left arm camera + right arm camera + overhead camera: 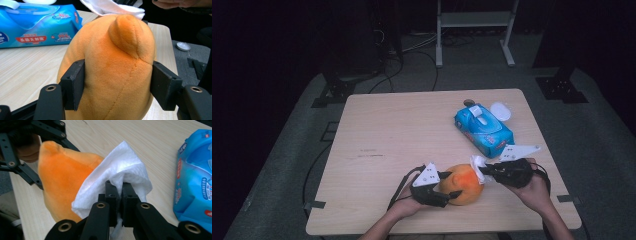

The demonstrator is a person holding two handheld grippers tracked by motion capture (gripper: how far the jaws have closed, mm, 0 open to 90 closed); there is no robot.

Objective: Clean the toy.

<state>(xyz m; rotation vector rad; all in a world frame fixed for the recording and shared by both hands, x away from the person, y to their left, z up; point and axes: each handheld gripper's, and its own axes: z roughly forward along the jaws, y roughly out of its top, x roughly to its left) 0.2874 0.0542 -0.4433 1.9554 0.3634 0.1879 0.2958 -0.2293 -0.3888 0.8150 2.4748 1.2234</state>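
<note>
While my left gripper [451, 186] clamps the orange plush toy [464, 183] at the table's [402, 130] near edge, my right gripper [486, 172] (jaws pinched tight) presses a white wipe [117, 173] on it. Its blue pack [483, 129] lies just beyond

Blue wet-wipe pack [484, 129] is lying flat on the wooden table [392, 135], dispensing flap facing up, sitting beyond and to the right of the right jaws, well clear of them; in the left gripper view it's showing up past the jaws at upper left. Small white round lid [500, 111] is sitting just behind the pack, near the table's far edge. White metal frame [474, 22] is standing on the grey floor beyond the table.
</note>
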